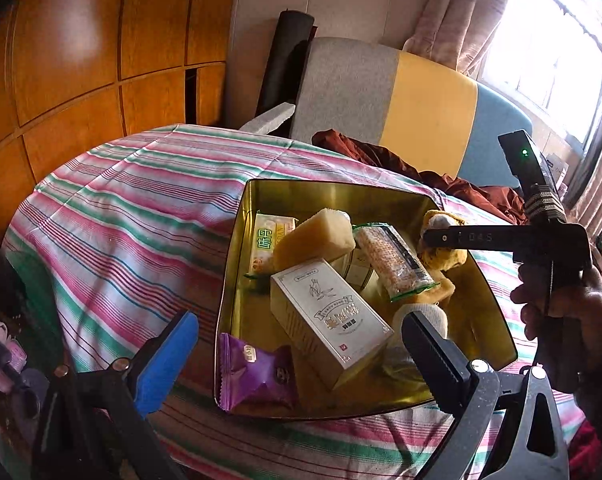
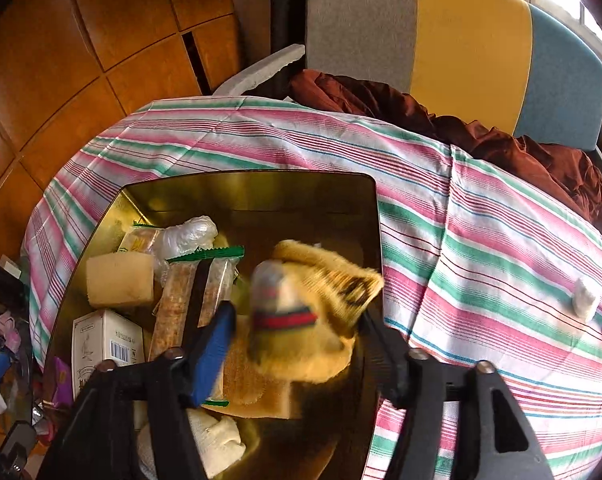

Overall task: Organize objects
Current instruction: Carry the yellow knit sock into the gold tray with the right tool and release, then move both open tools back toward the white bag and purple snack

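Tin of gold-coloured metal [image 1: 237, 264], shallow and rectangular, sits on a surface covered with a pink, green and white striped cloth [image 1: 133, 200]. Inside lie a white printed carton [image 1: 329, 316], a pale yellow sponge block [image 1: 313, 236], a clear-wrapped cereal bar with green ends [image 1: 393, 260], a purple snack packet [image 1: 253, 376] leaning over the near rim, and a yellow plush tiger toy [image 2: 301, 320] with a red and green collar. The right gripper [image 2: 297, 344] hangs over the tin with its fingers [image 2: 213, 344] about half apart; the blurred plush toy sits between them, its ear at the black finger, and no firm squeeze shows. The left gripper [image 1: 301, 352] hovers at the tin's near edge, fingers [image 1: 165, 360] spread wide and holding nothing. A small white wad [image 2: 585, 300] rests on the cloth well right of the tin.
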Demonstrator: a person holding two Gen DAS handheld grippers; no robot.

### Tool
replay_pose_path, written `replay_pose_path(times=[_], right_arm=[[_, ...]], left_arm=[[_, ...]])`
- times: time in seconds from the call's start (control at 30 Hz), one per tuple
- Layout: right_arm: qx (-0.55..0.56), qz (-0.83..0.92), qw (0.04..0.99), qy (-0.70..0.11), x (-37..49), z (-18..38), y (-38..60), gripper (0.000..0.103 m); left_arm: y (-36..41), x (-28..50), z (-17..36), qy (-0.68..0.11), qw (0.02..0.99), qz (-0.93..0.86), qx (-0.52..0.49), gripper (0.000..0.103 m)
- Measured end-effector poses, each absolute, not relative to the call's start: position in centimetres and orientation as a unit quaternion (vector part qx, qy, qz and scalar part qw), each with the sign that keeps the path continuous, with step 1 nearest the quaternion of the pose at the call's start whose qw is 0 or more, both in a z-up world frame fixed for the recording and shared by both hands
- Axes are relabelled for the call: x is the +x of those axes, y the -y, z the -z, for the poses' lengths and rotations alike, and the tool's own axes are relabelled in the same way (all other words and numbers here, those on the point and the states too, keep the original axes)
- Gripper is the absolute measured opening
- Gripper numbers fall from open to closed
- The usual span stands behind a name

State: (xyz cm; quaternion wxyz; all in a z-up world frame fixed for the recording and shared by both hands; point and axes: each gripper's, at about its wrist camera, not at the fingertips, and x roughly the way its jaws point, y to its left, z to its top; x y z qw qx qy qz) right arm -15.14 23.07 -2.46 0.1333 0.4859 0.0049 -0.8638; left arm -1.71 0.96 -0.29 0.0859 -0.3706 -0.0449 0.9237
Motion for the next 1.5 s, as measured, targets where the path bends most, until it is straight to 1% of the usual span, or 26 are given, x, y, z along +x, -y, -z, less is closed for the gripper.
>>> replay_pose_path(times=[0.13,0.23,0.3,0.43,0.6,0.87,1.1,1.5], right_arm=[[0.481,0.866,0.137,-0.002,-14.7,2.1,-23.3,0.072],[0.472,0.870,0.141,0.008,-14.1,1.4,-23.8,0.084],[0.465,0.874,0.142,0.014,-13.6,0.9,-24.2,0.085],[0.452,0.883,0.126,0.011,-12.6,0.2,-25.9,0.090],[0.452,0.887,0.092,0.011,-11.4,0.3,-29.2,0.090],[0.470,0.880,0.057,0.017,-9.8,1.9,-34.4,0.090],[0.486,0.873,0.026,0.015,-8.4,3.0,-38.5,0.090],[0.487,0.869,-0.066,0.060,-8.8,2.5,-49.0,0.090]], left_arm=[[-1.1,-1.8,0.5,0.044,0.087,-0.922,-0.374,0.103],[-1.3,-1.7,0.5,0.043,0.089,-0.921,-0.376,0.103],[-1.4,-1.7,0.5,0.041,0.090,-0.921,-0.376,0.103],[-1.7,-1.6,0.4,0.040,0.093,-0.921,-0.377,0.103],[-1.9,-1.6,0.3,0.049,0.101,-0.918,-0.380,0.103],[-3.2,-1.6,0.4,0.026,0.099,-0.915,-0.390,0.103],[-4.5,-1.4,-0.6,-0.004,0.102,-0.921,-0.375,0.103],[-8.5,-1.7,-2.3,-0.045,0.139,-0.922,-0.358,0.103]])
